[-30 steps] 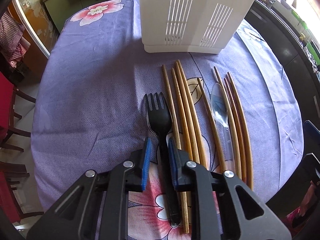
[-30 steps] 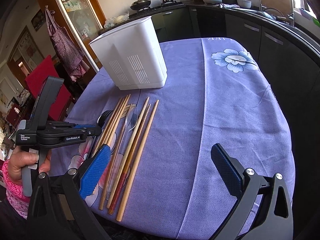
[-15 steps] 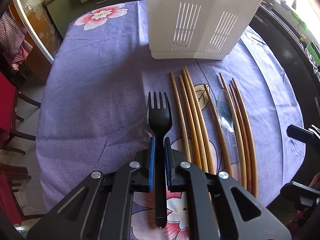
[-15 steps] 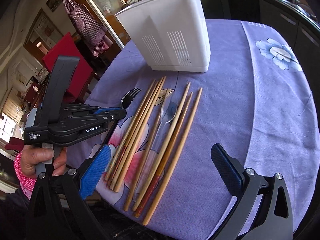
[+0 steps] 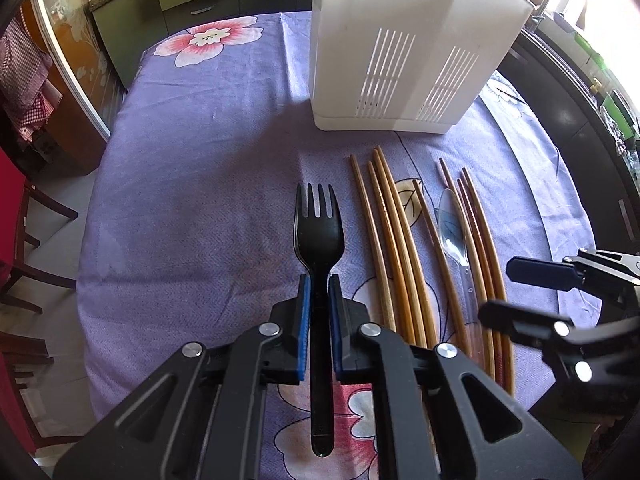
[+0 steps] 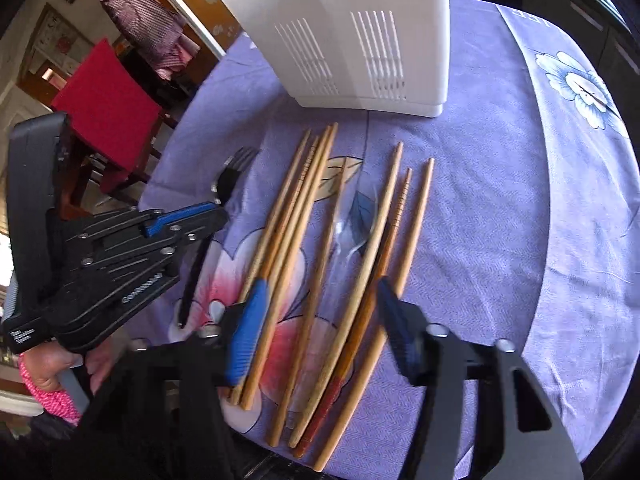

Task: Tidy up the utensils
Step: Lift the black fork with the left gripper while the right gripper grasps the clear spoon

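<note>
My left gripper (image 5: 319, 286) is shut on the handle of a black plastic fork (image 5: 319, 232) and holds it just above the cloth, tines toward the white slotted utensil holder (image 5: 404, 52). In the right wrist view the fork (image 6: 228, 180) sticks out of the left gripper (image 6: 216, 210). My right gripper (image 6: 320, 300) is open and hovers low over the near ends of several wooden chopsticks (image 6: 296, 216) and a clear plastic spoon (image 6: 352, 232). The chopsticks (image 5: 396, 240) and spoon (image 5: 452, 232) lie right of the fork.
The purple flowered tablecloth (image 5: 192, 152) covers a round table. The utensil holder (image 6: 360, 32) stands at the far side. A red chair (image 6: 104, 104) is off the left edge. Dark kitchen counters (image 5: 580, 92) run along the right.
My left gripper shut on the fork and lifted it toward the holder. My right gripper moved in from the right, lowered over the chopsticks' near ends, and narrowed its opening.
</note>
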### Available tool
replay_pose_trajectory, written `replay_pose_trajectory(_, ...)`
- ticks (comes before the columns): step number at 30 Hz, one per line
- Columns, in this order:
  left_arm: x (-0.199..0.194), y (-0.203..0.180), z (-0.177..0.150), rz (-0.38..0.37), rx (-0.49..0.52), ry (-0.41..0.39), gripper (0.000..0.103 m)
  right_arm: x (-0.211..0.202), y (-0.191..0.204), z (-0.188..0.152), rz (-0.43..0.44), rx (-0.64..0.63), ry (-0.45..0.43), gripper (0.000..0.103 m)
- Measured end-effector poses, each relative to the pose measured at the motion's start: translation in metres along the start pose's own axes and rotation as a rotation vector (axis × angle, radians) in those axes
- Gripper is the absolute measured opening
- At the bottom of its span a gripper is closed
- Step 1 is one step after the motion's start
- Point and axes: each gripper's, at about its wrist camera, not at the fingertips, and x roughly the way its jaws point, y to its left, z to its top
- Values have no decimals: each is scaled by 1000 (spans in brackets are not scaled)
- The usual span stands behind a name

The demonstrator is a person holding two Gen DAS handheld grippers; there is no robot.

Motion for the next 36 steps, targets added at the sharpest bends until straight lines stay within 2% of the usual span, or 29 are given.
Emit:
replay_pose_trajectory(5, -3, 3, -1, -10, -1, -12, 9, 13, -3, 5, 19, 41, 42, 38)
replay_pose_trajectory(9, -3, 4, -1, -11, 0, -15, 9, 15, 4, 5, -9, 24, 44, 21)
replay_pose_trajectory(12, -4, 4, -2, -11, 1, -20, 9, 16, 4, 6, -43, 24, 42, 15)
replay_pose_trajectory(17, -6, 4, -2, -11, 6, -27, 9, 17, 3, 3, -96, 21, 52, 12)
replay_pose_trajectory(27, -6, -1, -2, -17, 22, -30, 9, 25, 13, 6, -167, -13, 65, 13)
replay_pose_trajectory(29, -7, -1, -2, -16, 23, -33, 9, 29, 17, 7, -167, -9, 53, 12)
replay_pose_trajectory(32, -10, 0, -2, -19, 21, -40, 9, 22, 15, 4, -119, 14, 12, 10)
replay_pose_trajectory(36, -19, 2, 0, -28, 17, -63, 9, -6, 13, 1, -59, 29, -96, 10)
